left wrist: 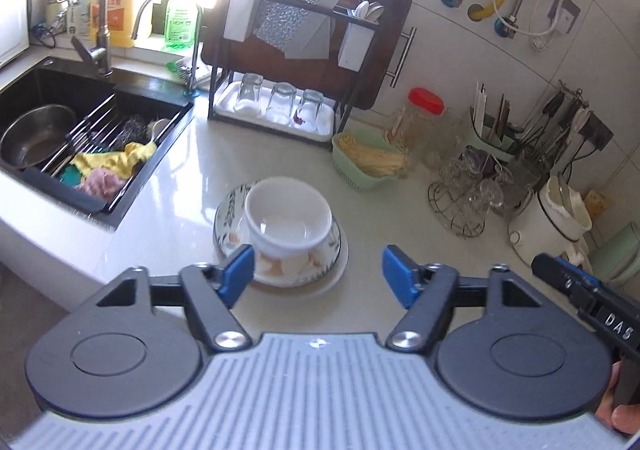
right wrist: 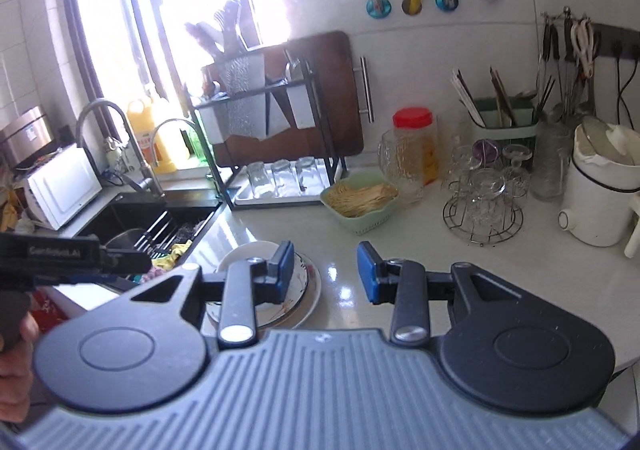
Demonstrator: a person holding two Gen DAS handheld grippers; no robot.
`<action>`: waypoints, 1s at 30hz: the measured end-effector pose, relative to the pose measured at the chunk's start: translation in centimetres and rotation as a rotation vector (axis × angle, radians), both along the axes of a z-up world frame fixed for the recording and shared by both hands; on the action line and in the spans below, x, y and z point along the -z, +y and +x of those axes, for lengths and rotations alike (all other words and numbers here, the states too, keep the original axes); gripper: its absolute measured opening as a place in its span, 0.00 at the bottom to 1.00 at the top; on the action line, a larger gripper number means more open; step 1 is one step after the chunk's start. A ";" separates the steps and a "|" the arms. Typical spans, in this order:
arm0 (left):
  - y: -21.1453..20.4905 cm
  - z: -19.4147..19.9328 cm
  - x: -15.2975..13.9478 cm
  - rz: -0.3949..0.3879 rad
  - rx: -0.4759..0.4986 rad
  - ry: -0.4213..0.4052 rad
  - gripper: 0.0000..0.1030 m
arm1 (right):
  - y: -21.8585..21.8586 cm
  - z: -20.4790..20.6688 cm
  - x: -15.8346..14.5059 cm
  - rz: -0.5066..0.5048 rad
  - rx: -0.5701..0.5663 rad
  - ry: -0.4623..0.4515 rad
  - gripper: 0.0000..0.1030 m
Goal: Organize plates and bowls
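A white bowl sits in a patterned bowl, which rests on a white plate on the counter. My left gripper is open and empty just in front of this stack, its left fingertip near the patterned bowl's rim. In the right wrist view the stack lies low at centre left, partly hidden behind my right gripper, which is open and empty just right of it. The right gripper's body also shows in the left wrist view.
A black sink with a steel bowl and cloths lies to the left. A dish rack with upturned glasses stands behind. A green basket, a jar, a glass stand and a white kettle crowd the right.
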State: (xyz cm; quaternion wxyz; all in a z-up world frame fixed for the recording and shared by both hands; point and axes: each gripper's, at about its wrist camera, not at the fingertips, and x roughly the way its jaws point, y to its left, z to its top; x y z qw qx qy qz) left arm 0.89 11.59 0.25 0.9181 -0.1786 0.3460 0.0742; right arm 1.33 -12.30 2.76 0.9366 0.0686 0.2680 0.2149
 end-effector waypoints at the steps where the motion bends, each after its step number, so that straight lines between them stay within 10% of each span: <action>1: -0.5 -0.9 0.2 0.005 -0.004 0.003 0.81 | -0.1 -0.6 0.1 0.001 -0.002 -0.007 0.37; 6: -2.0 -4.4 0.6 0.002 -0.013 0.007 0.94 | -0.8 -2.9 0.7 0.021 -0.005 -0.034 0.96; 30: -3.9 -7.1 -0.3 0.168 0.042 -0.025 0.96 | -1.4 -6.7 2.1 0.024 0.009 -0.042 0.98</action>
